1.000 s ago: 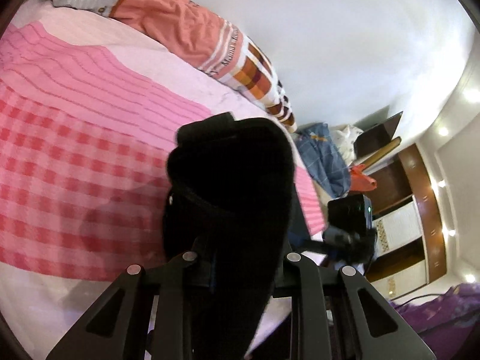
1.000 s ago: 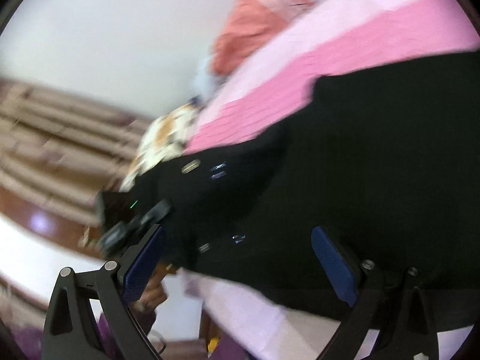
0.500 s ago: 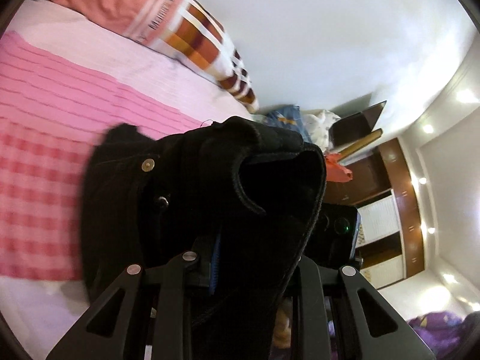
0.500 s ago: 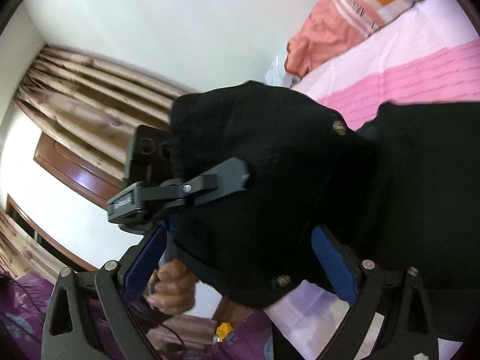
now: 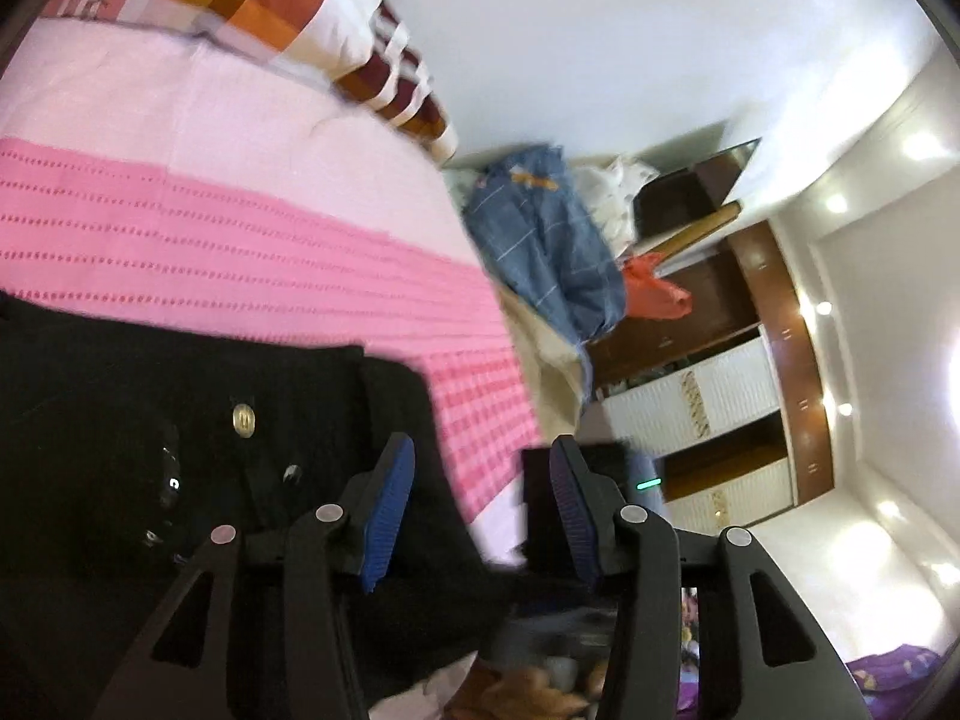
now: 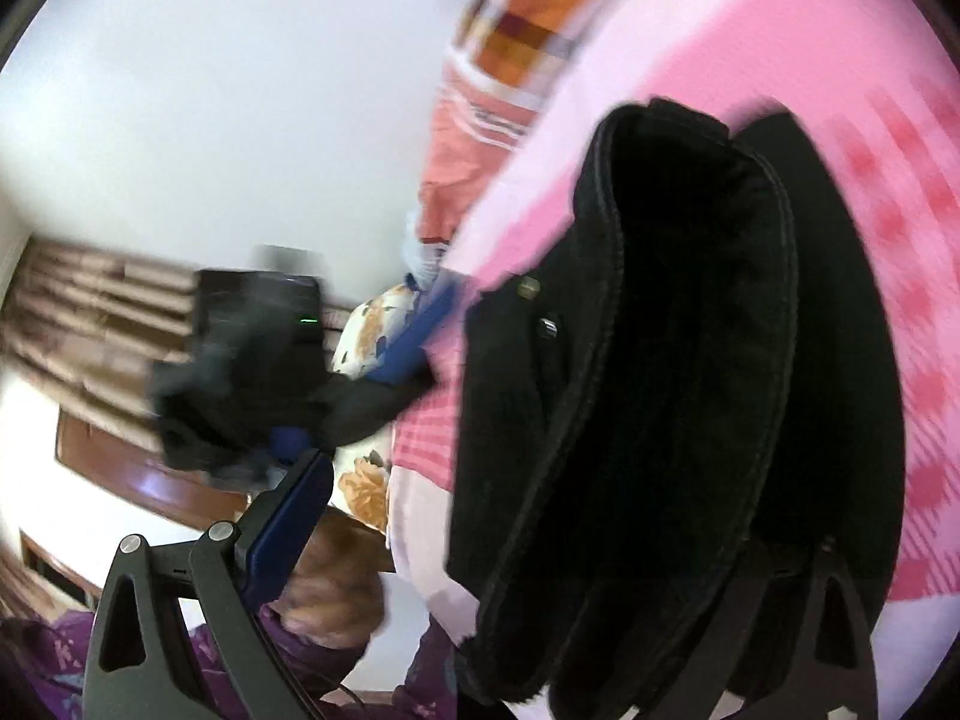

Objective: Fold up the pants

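Note:
The black pants [image 5: 150, 450] lie on the pink bedspread [image 5: 240, 240], waist end with a brass button [image 5: 243, 422] toward me. My left gripper [image 5: 480, 504] is open and empty just above the pants' right edge. In the right wrist view the folded waistband of the pants [image 6: 678, 390] rises close in front and drapes over my right finger. My right gripper [image 6: 540, 540] stands wide open, its blue left pad [image 6: 288, 528] bare. The left gripper [image 6: 252, 360] shows blurred at the bed's edge.
A checked orange and white pillow [image 5: 288, 12] lies at the bed's head. Blue clothes [image 5: 552, 252] and a red item [image 5: 654, 294] are piled beyond the bed. A wooden wardrobe [image 5: 750, 390] stands behind. Curtains [image 6: 90, 312] hang at the left.
My left gripper has opened and let go of the pants' waist, which now lies flat on the bed. The right wrist view has swung; the waistband now stands before it.

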{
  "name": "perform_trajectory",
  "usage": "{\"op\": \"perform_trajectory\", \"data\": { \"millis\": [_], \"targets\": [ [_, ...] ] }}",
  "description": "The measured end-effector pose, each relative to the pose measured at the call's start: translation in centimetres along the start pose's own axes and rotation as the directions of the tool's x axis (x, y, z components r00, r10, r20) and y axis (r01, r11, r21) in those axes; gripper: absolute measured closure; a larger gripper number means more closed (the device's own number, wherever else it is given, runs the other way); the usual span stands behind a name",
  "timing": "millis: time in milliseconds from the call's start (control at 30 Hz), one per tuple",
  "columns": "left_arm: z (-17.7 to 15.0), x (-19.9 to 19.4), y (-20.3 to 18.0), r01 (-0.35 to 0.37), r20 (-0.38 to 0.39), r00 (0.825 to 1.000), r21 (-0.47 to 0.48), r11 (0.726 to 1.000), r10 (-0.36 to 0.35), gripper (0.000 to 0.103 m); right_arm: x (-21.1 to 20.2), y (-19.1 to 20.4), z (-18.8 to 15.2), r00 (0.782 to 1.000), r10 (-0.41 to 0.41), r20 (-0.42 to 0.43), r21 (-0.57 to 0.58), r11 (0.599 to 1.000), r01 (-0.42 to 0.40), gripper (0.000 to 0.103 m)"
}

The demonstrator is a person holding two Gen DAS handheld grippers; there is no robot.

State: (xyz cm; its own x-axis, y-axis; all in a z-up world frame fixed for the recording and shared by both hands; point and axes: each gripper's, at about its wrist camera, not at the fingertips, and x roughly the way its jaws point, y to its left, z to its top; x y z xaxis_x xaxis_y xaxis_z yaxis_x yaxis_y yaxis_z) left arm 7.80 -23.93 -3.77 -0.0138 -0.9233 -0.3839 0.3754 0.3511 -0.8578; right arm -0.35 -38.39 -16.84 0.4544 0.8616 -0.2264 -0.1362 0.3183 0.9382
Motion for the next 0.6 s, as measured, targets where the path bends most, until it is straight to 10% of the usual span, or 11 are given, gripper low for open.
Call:
{"op": "perform_trajectory", "data": {
  "millis": [233,400,600],
  "targets": [
    [-1.3,-3.4,-0.4,-0.243,0.03,0.97,0.09,0.966,0.241,0.04,-1.3,-0.8,0.2,1.0,0.019,-0.02,-0.002,1.0,-0.02,0.012],
    [-4.3,-4.8,2.4,-0.399,0.034,0.917,0.092,0.912,0.398,0.039,-1.4,-0.5,-0.4,0.99,-0.134,-0.046,-0.067,0.989,0.131,0.052],
    [-6.4,-6.1,5.0,-0.404,0.04,0.915,0.028,0.915,0.402,0.039,-2.4,-0.7,-0.3,0.986,-0.166,-0.03,-0.077,0.984,0.164,0.076]
  ]
}}
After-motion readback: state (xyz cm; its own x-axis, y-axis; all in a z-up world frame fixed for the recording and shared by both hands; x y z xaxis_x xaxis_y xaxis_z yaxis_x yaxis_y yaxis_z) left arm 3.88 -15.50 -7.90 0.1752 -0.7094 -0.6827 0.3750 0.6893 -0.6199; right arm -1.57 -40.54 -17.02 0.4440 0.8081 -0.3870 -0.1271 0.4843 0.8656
